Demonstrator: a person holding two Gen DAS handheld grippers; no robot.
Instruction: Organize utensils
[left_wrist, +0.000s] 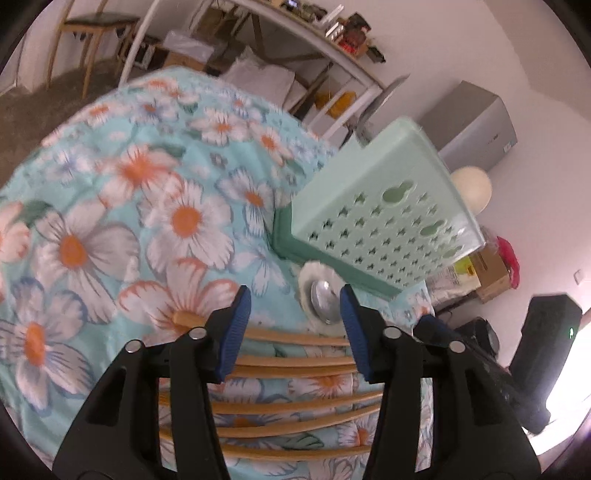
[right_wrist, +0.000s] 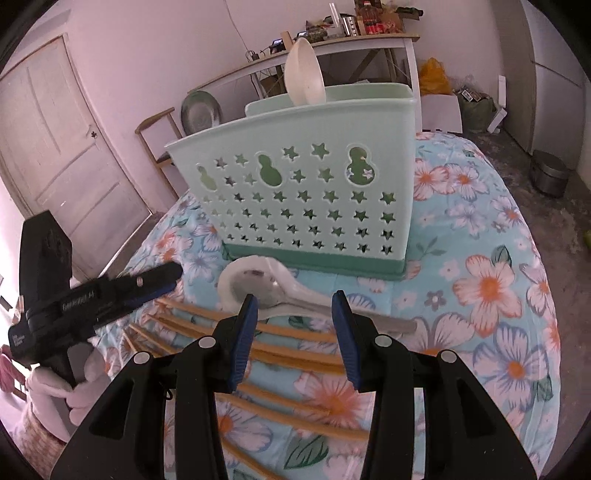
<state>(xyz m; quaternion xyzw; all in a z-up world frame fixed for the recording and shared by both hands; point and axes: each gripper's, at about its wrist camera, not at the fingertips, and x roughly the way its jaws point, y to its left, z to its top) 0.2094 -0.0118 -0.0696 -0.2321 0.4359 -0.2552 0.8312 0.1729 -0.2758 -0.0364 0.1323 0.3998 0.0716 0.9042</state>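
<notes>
A mint-green utensil holder (right_wrist: 295, 184) with star-shaped holes stands on the flowered cloth, and a white spoon (right_wrist: 304, 74) stands up in it. In front of it a metal spoon (right_wrist: 269, 291) lies nested in a white ladle-like spoon (right_wrist: 232, 284). Several wooden chopsticks (right_wrist: 295, 336) lie side by side nearer me. My right gripper (right_wrist: 295, 321) hovers open above the chopsticks and the spoon handle, with nothing held. My left gripper (left_wrist: 295, 325) is open over the same chopsticks (left_wrist: 295, 363), close to the spoons (left_wrist: 321, 302) and the holder (left_wrist: 380, 221). The left gripper (right_wrist: 170, 275) also shows from the side in the right wrist view.
The table's flowered cloth (right_wrist: 491, 288) falls away at its round edge. A white-gloved hand (right_wrist: 81, 387) holds the left gripper. Behind stand a white door (right_wrist: 62, 147), a wooden chair (right_wrist: 159, 125), a metal plate (right_wrist: 201, 109), a cluttered shelf (right_wrist: 332, 40) and a floor pot (right_wrist: 550, 173).
</notes>
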